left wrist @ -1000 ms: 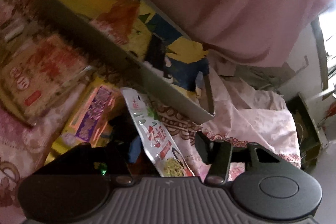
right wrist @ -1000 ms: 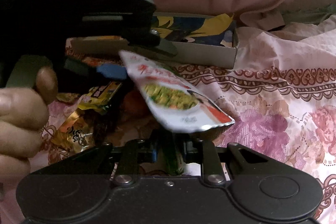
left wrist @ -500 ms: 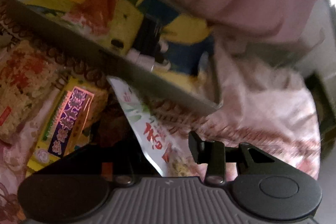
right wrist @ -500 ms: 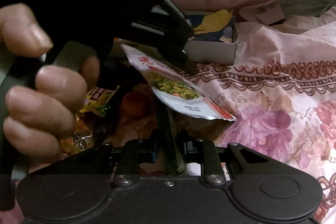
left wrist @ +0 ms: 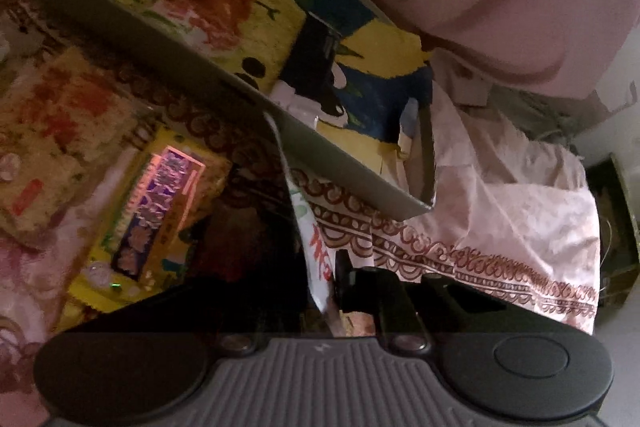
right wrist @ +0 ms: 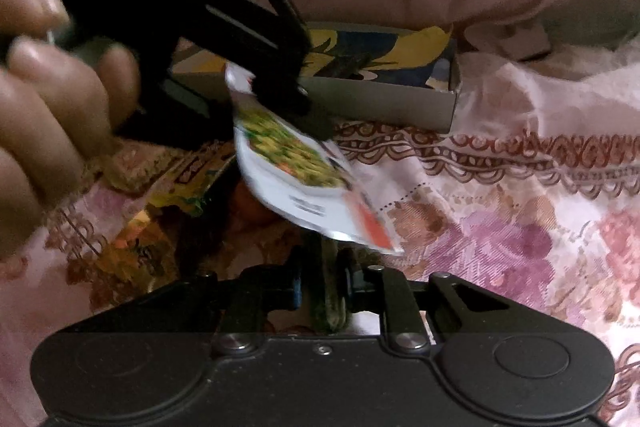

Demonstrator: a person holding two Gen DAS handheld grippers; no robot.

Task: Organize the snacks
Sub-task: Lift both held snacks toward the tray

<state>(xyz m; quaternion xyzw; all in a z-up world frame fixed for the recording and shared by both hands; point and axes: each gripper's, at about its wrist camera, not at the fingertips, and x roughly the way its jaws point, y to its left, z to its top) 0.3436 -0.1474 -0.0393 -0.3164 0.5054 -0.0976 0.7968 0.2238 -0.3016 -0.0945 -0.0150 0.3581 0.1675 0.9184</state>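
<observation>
Item: white snack pouch [right wrist: 304,183], flat foil sachet printed with a dish of green and yellow food; judged light, limp and crinkly, slick on its faces, contents probably crushable, so best taken at a sealed flat edge and not across the filled middle. Position: suspended between the two tools, above the patterned bedsheet [right wrist: 500,227], its upper edge at the left hand-held gripper [left wrist: 334,291], its lower end just ahead of the right hand-held gripper [right wrist: 326,291]. Left hand-held gripper: jaws narrowed right down onto the pouch's edge, pinching it; in the right wrist view it appears as a black tool held by a hand [right wrist: 48,115]. Right hand-held gripper: jaws drawn close, clamped on a dark green thin item [right wrist: 326,303] whose nature cannot be told; whether it belongs to the pouch is unclear. Cardboard box [left wrist: 320,147], shallow, with a yellow-and-blue printed lining, sits beyond the left hand-held gripper's tips; likely destination. Loose stock left of that gripper: yellow-and-purple packet [left wrist: 160,207], pale orange-printed packet [left wrist: 52,131].
</observation>
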